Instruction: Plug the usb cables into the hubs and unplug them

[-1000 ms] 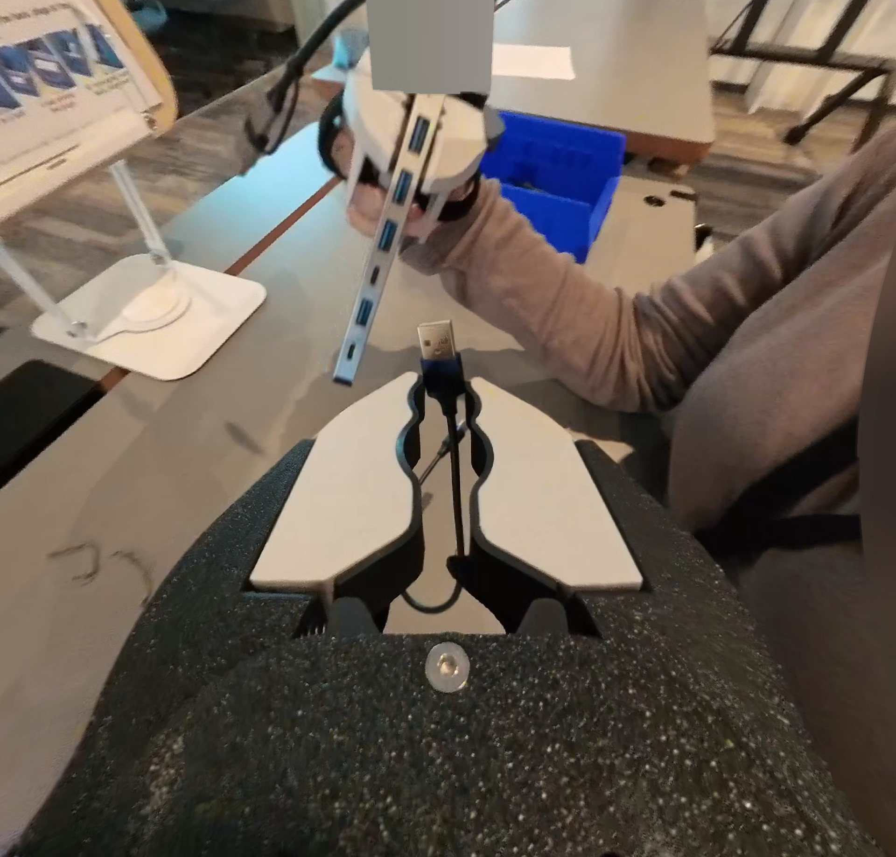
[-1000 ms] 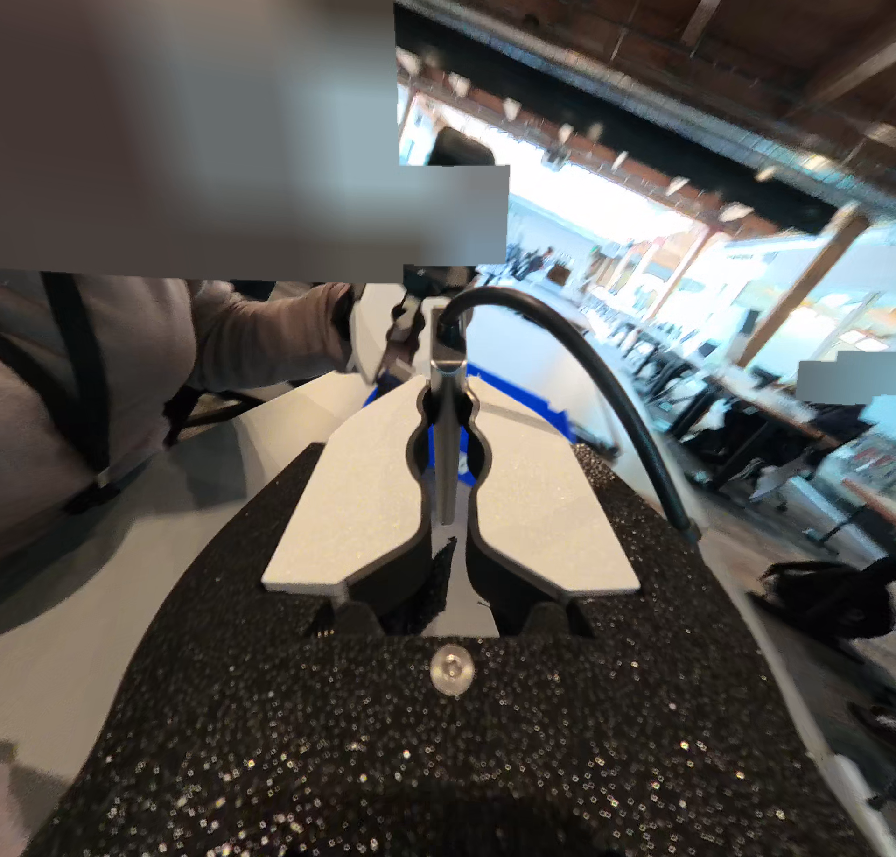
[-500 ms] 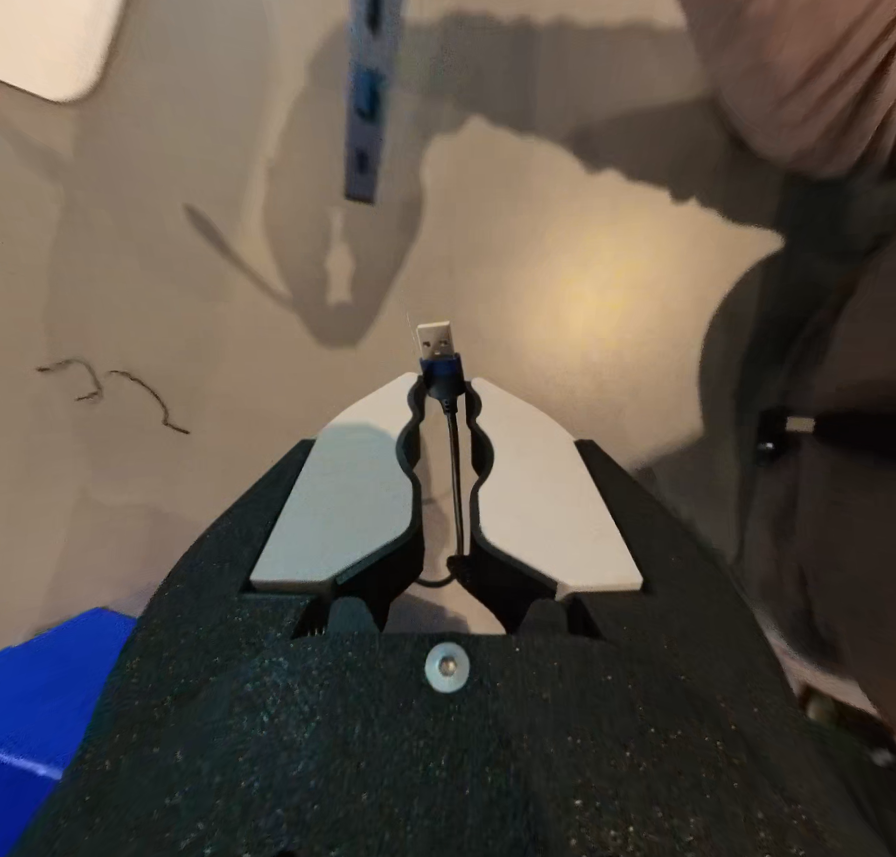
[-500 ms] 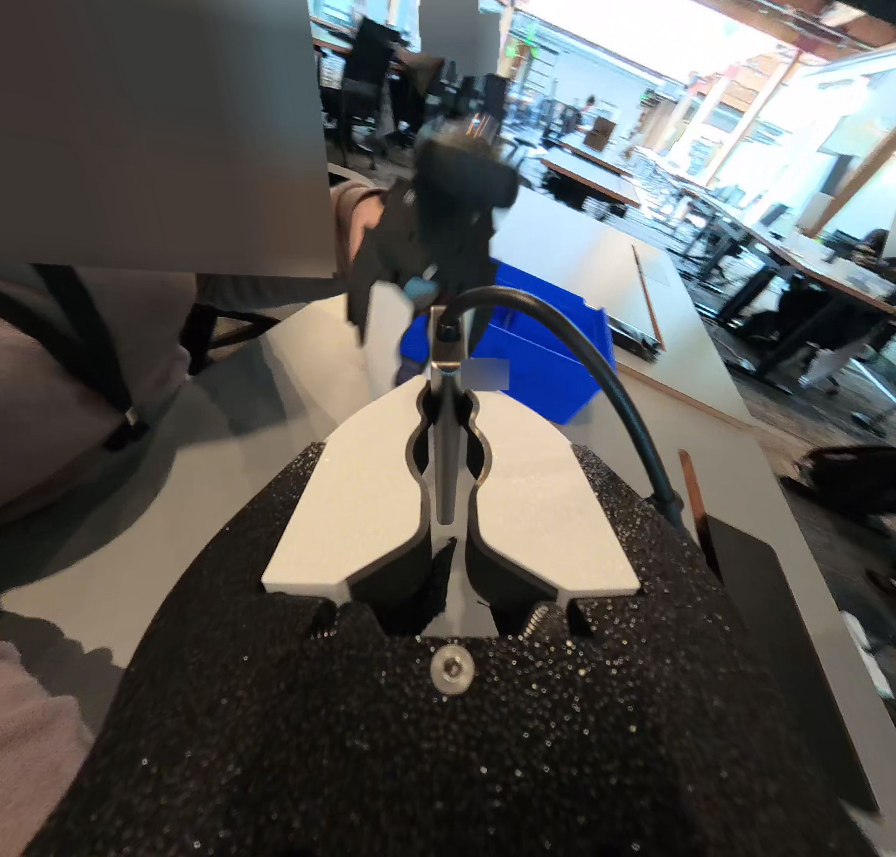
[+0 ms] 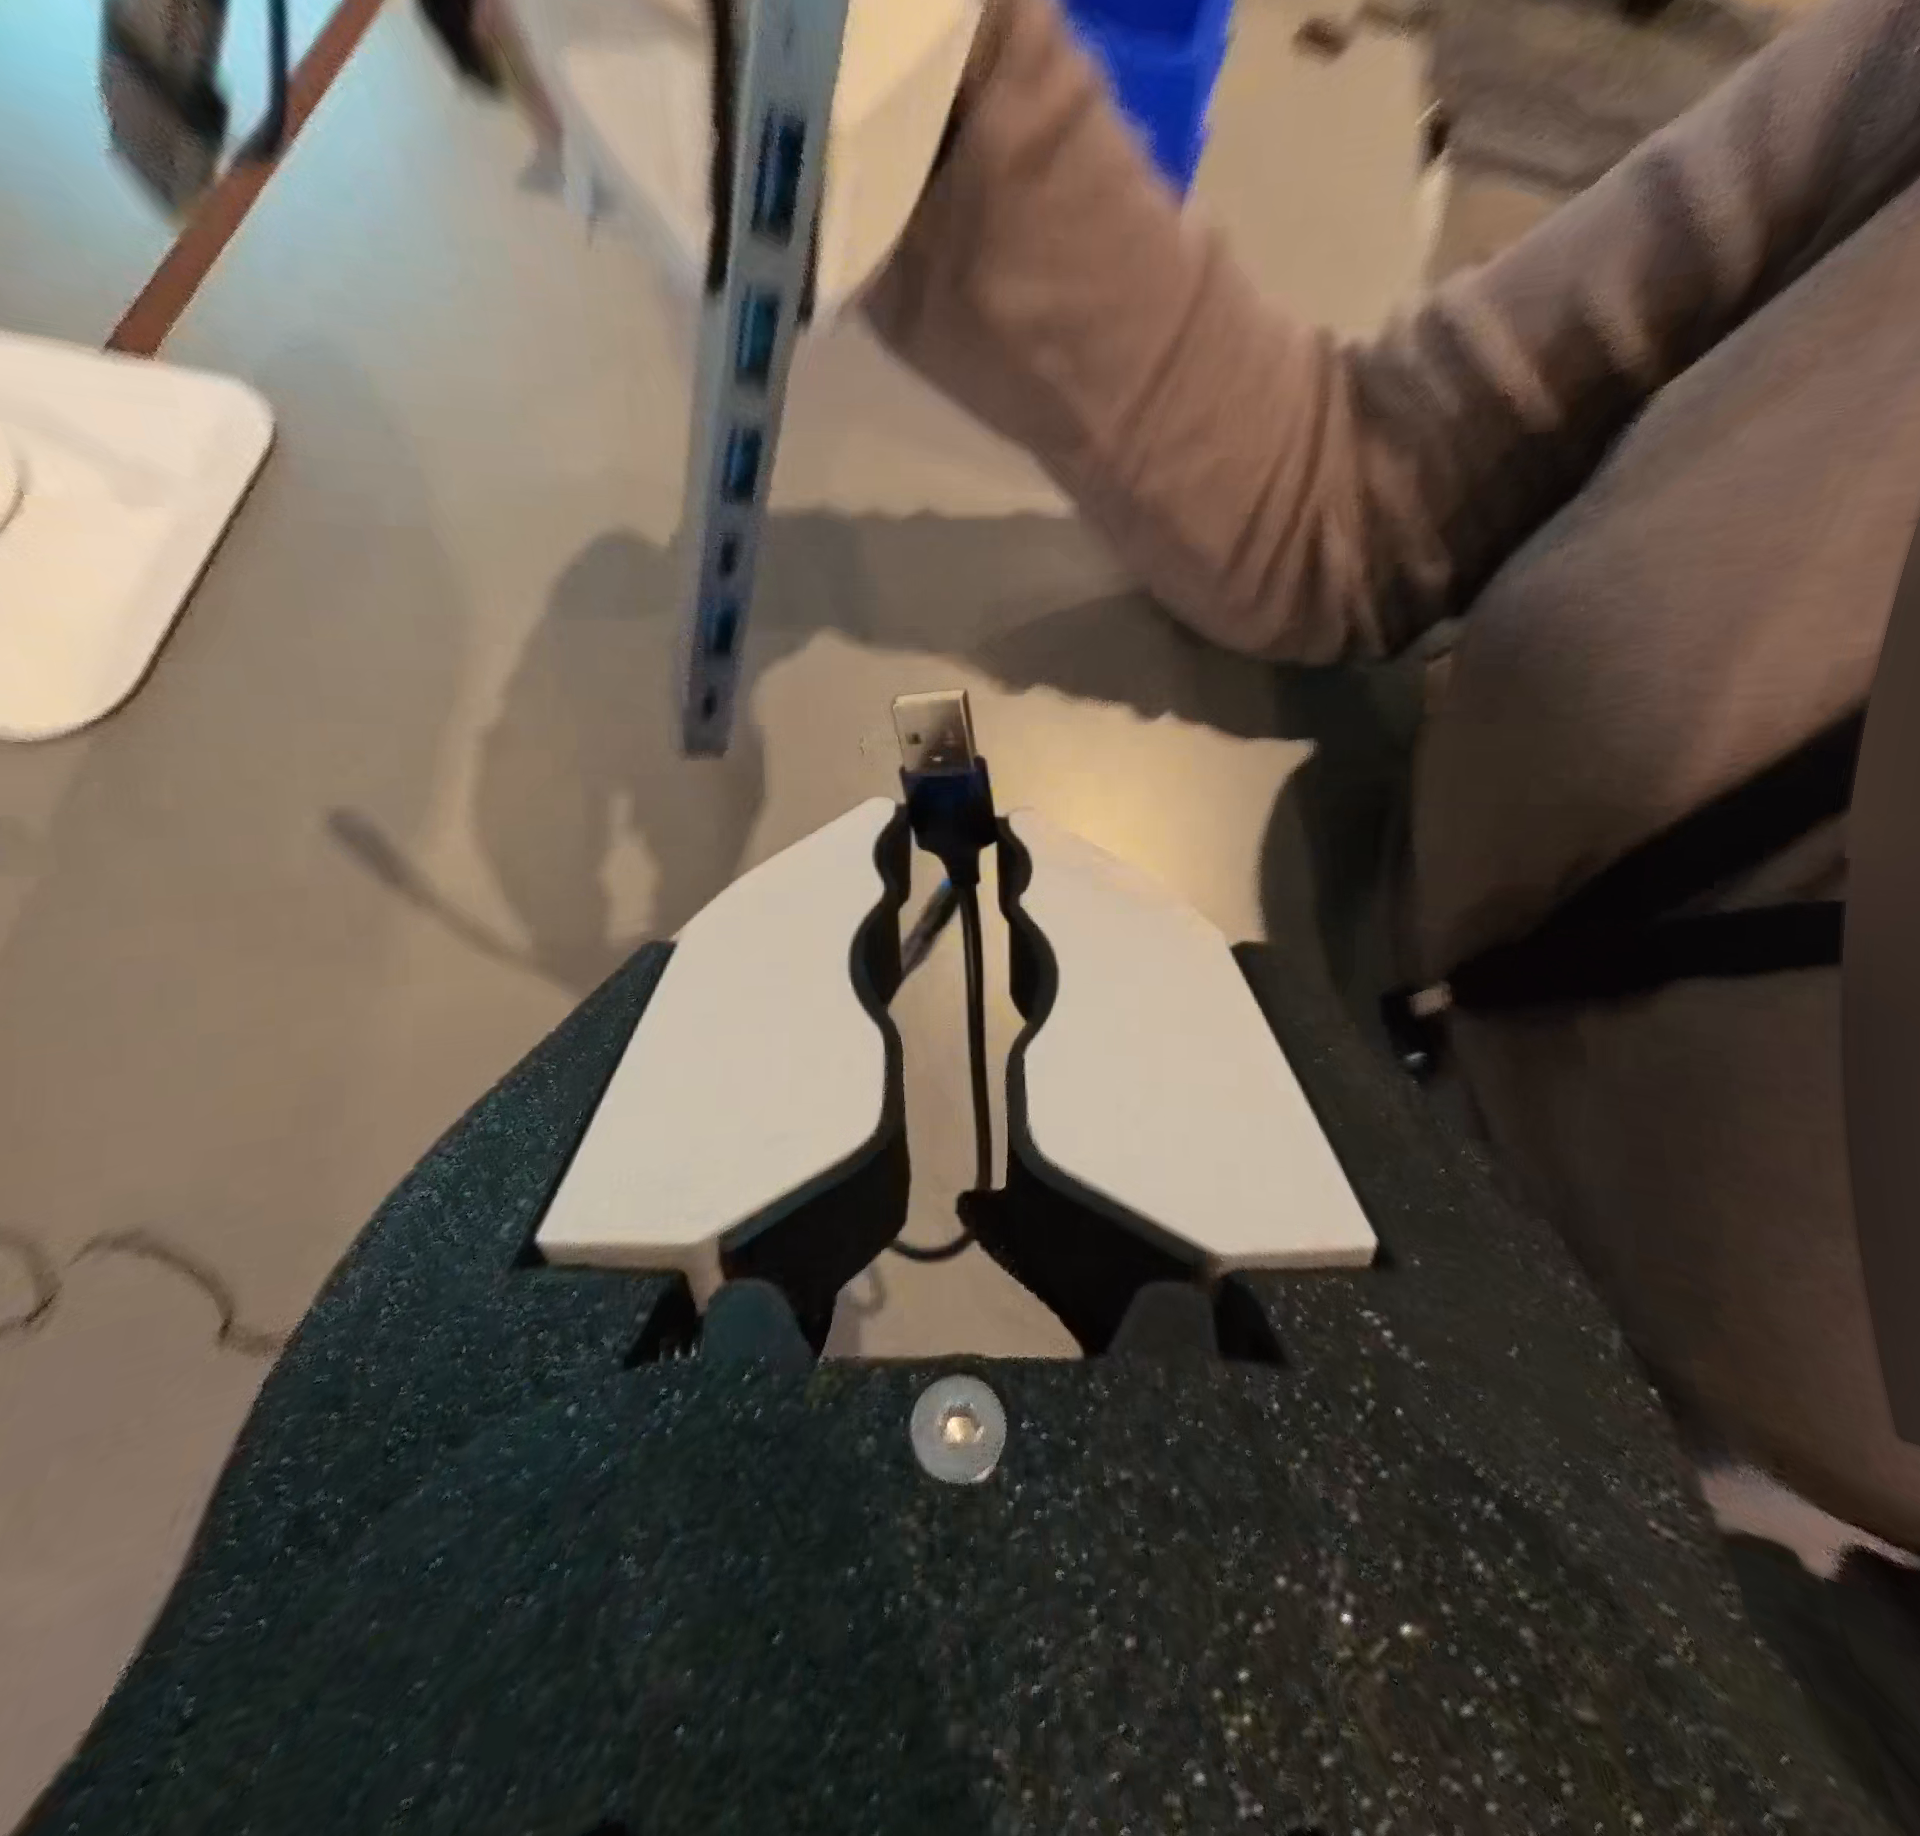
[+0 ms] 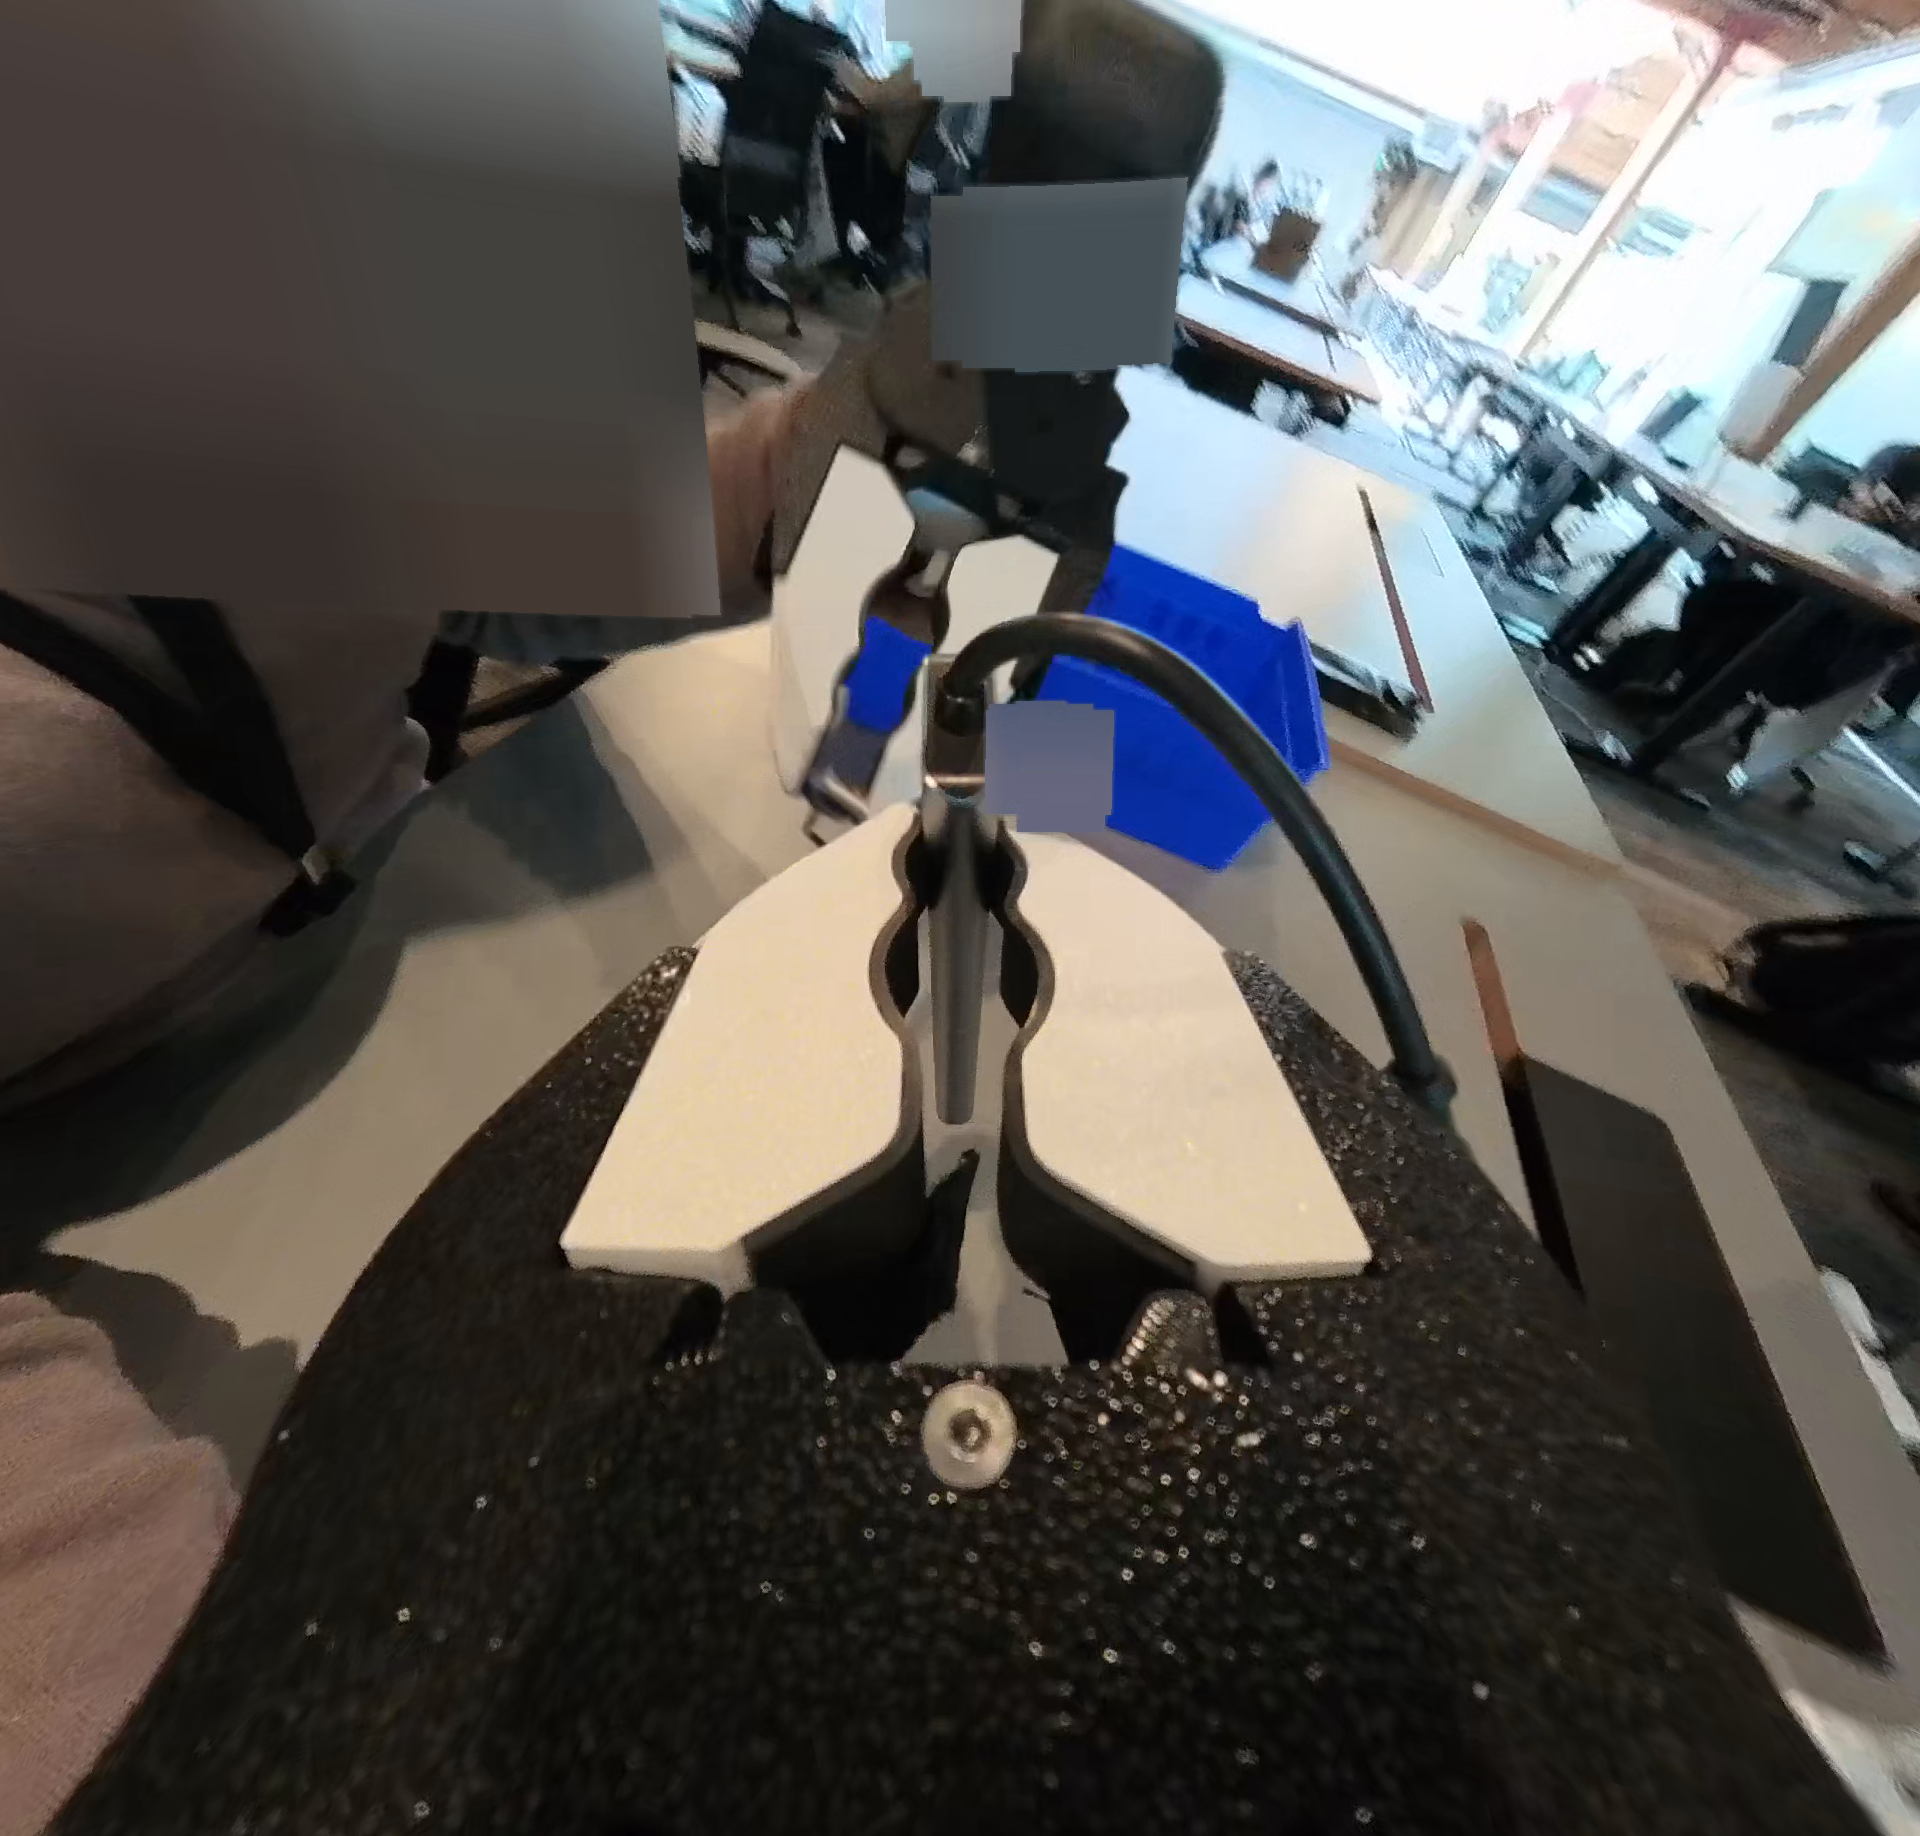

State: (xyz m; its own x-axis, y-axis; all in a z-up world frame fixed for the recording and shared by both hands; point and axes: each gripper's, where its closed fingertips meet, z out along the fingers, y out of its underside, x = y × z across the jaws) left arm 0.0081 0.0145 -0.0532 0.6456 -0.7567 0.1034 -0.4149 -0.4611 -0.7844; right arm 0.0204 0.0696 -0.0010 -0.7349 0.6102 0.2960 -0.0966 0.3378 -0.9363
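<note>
Lining up for the plug-in now: the left gripper (image 5: 945, 820) is clamped narrow on the blue collar of the usb cable (image 5: 943, 787), with the bare metal plug (image 5: 933, 732) sticking out ahead of the fingertips and the thin black lead trailing back between the jaws. Ahead and a little to the left of that plug hangs the hub (image 5: 746, 415), a long silver bar with its row of blue ports facing the camera, its lower end just beside the plug but not touching. The right gripper (image 6: 958, 830) is closed on the hub's thin edge, and the hub's own thick black cord (image 6: 1226, 810) arcs off to its right. Both hang above the grey tabletop (image 5: 312, 643); a blue bin (image 6: 1195, 706) sits beyond.

To do this well, I'd say the plug needs turning so its flat face squares with one port's slot, then a straight push along the port's axis, no wobble. The right side should brace firmly, since the bar is held by its edge and could pivot. The picture is blurred, so fine alignment is hard to judge.
</note>
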